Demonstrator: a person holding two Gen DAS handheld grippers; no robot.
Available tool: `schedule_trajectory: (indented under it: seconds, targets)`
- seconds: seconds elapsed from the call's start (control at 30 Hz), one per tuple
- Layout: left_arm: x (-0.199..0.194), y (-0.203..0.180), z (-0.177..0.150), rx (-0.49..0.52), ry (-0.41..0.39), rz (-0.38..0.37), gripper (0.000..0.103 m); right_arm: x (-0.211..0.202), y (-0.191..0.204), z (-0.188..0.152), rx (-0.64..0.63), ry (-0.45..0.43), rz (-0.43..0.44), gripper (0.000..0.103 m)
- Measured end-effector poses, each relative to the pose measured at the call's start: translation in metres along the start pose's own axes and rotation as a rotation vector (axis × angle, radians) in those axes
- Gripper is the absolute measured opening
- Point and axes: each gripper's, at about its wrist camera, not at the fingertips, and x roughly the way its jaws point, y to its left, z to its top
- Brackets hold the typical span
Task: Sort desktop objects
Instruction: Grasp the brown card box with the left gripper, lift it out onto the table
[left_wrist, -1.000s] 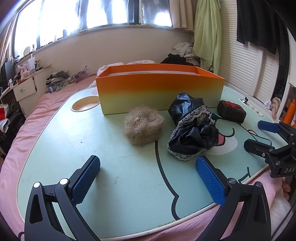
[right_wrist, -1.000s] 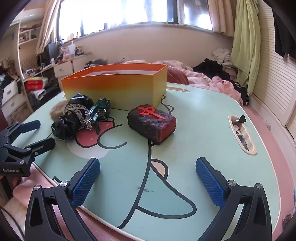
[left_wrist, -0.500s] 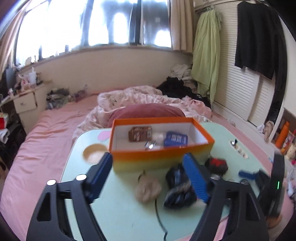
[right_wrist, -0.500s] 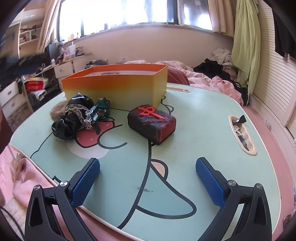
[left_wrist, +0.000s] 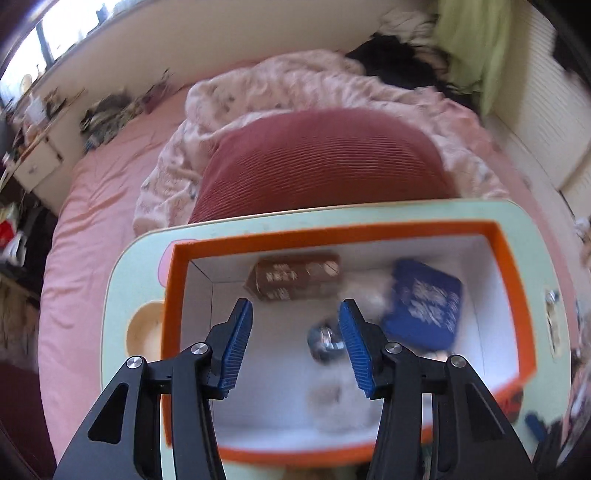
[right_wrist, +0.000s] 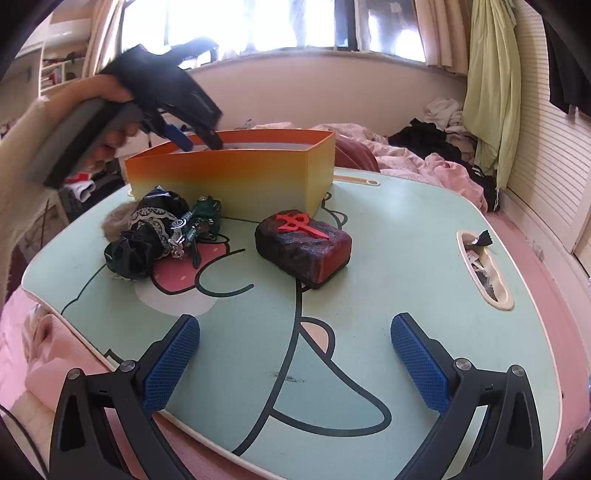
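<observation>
Left wrist view looks steeply down into the orange box, where the left gripper hangs over the white interior with its blue fingers partly spread and nothing between them. Inside the box lie a brown carton against the far wall, a blue pouch toward the right, and a small dark, blurred item just beside the right finger; a pale fuzzy patch nearer the camera is too smeared to name. From the right wrist view, the right gripper sits low over the mint-green surface with its fingers wide apart and empty. Ahead of it, outside the box, rest a dark red block with a red cross shape on top, a crumpled black lace-trimmed cloth touching a green keyring cluster, and a tan furry pouch behind the cloth. A cream slot in the surface's right side holds small scraps.
</observation>
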Motion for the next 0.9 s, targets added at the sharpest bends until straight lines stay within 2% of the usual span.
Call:
schedule_trajectory:
  seconds: [0.13, 0.27, 0.37, 0.5, 0.57, 0.6, 0.63, 0.7, 0.77, 0.8, 0.83, 0.9]
  targets:
    - [0.016, 0.004, 0.013, -0.068, 0.066, -0.005, 0.052, -0.001, 0.0, 0.0, 0.0, -0.006, 0.004, 0.103]
    - [0.035, 0.001, 0.023, -0.08, 0.14, -0.008, 0.052, -0.003, -0.001, -0.002, 0.0, -0.015, 0.01, 0.103]
    - [0.031, 0.004, 0.025, -0.107, 0.127, 0.005, 0.052, -0.003, -0.001, -0.002, 0.0, -0.017, 0.011, 0.103]
    - [0.011, 0.0, 0.025, -0.075, 0.069, -0.015, 0.052, -0.003, 0.0, -0.002, -0.001, -0.022, 0.013, 0.103]
    - [0.004, -0.001, 0.031, -0.074, 0.034, -0.002, 0.066, -0.003, 0.0, -0.002, 0.0, -0.023, 0.014, 0.103]
    - [0.004, -0.001, 0.035, -0.08, 0.024, 0.026, 0.08, -0.003, 0.0, -0.002, -0.001, -0.023, 0.014, 0.103]
    - [0.007, 0.0, 0.04, -0.082, 0.018, 0.057, 0.082, -0.003, 0.0, -0.002, -0.001, -0.023, 0.014, 0.103]
    - [0.021, 0.001, 0.047, -0.087, 0.064, 0.079, 0.082, -0.003, 0.0, -0.002, 0.0, -0.023, 0.014, 0.103]
    - [0.032, 0.003, 0.047, -0.092, 0.099, 0.037, 0.079, -0.003, 0.0, -0.002, -0.002, -0.025, 0.015, 0.103]
    - [0.036, 0.003, 0.046, -0.091, 0.107, 0.013, 0.062, -0.003, 0.0, -0.002, -0.002, -0.025, 0.015, 0.103]
    - [0.04, 0.003, 0.043, -0.091, 0.121, 0.004, 0.057, -0.003, 0.0, -0.002, -0.002, -0.025, 0.015, 0.103]
    - [0.036, 0.005, 0.038, -0.081, 0.089, -0.009, 0.057, -0.003, 0.0, -0.002, -0.002, -0.025, 0.015, 0.103]
